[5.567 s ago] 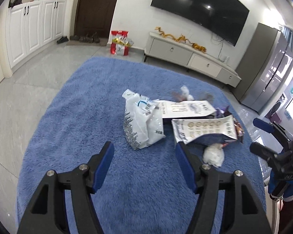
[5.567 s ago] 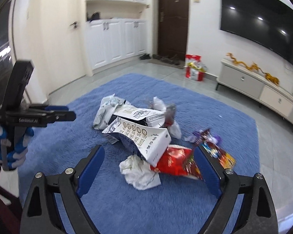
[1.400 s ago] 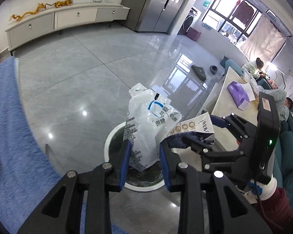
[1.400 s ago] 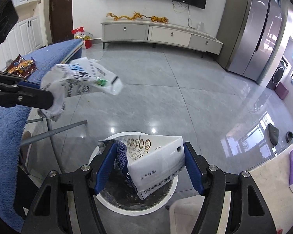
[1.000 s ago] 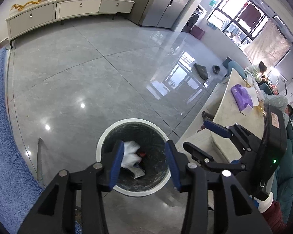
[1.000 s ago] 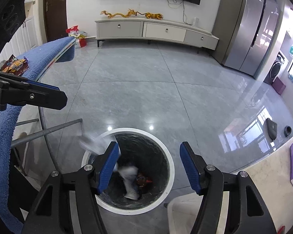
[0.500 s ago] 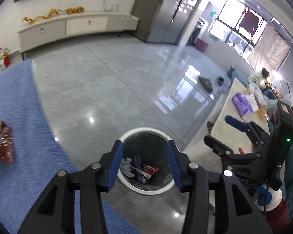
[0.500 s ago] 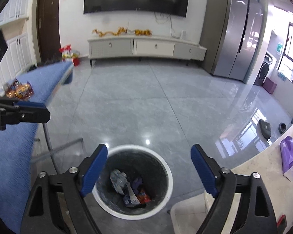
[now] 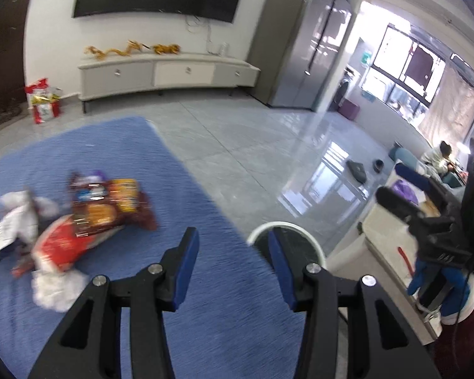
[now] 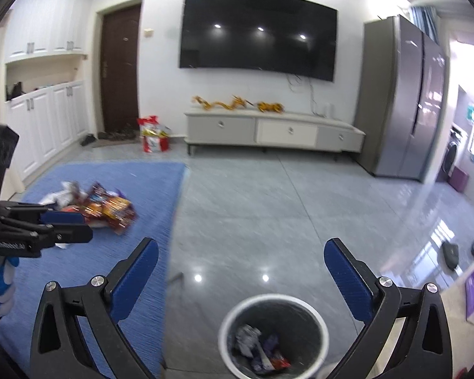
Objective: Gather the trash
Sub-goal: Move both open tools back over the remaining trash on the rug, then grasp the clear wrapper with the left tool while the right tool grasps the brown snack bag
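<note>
My left gripper (image 9: pixel 232 243) is open and empty above the blue fuzzy surface (image 9: pixel 205 300). To its left lies a pile of trash: brown and orange snack wrappers (image 9: pixel 110 208), a red packet (image 9: pixel 60 243), a white crumpled tissue (image 9: pixel 57 287) and white paper (image 9: pixel 6 233). The white-rimmed bin (image 10: pixel 227 325) stands on the floor below my right gripper (image 10: pixel 241 249), whose jaws are opening with nothing between them. Dropped wrappers (image 10: pixel 259 350) lie inside the bin. In the right wrist view the left gripper (image 10: pixel 85 225) shows at the left, in front of the snack wrappers (image 10: pixel 110 208).
Grey glossy tiles (image 10: pixel 268 205) stretch to a low TV cabinet (image 10: pixel 275 132) and a tall grey fridge (image 10: pixel 407 101). A red gift bag (image 10: pixel 153 139) stands by the door. A pale counter (image 9: pixel 385 221) is at the right, and a seated person (image 9: pixel 439 154) is far behind.
The white bag and the printed carton fell from the grippers into the bin. Both views then rose and swung left, bringing the blue surface and its trash pile into sight. The right jaws spread wider.
</note>
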A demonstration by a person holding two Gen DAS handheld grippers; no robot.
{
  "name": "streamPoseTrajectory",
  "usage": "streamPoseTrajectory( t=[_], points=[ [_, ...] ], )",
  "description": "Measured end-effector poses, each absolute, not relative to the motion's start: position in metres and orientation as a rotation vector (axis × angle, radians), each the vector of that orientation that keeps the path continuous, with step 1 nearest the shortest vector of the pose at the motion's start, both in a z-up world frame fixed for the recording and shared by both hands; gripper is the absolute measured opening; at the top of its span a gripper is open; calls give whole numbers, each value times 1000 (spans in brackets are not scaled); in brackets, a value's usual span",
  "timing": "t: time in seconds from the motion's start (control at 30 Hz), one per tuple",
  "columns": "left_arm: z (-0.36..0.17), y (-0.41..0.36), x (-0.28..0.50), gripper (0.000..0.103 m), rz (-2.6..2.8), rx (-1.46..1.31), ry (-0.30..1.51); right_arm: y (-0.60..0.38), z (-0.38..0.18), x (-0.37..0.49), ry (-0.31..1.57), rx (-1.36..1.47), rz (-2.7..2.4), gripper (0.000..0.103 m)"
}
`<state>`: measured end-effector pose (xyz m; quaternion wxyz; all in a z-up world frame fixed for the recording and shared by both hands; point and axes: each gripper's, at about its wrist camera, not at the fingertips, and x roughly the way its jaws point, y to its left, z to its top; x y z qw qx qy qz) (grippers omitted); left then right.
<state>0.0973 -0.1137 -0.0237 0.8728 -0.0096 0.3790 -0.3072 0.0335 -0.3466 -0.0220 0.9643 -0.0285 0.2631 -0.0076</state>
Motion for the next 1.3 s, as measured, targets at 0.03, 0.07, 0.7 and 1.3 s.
streamPoseTrajectory(
  t=[0.03,0.07,0.7,1.3],
  points=[
    [-22,-104,95,47,-632,-21,783,-338,-18,33,525,-61,-2,103],
    [-21,-90,93,48,-616,-22,774,-326,-13,34,515,-66,15,103],
    [-56,134,55,58,-348,-171,743,-182,5,60,528,-142,197,103],
    [-108,107,153,57,-389,-235,868,-159,-72,140,691,-92,300,97]
  ],
)
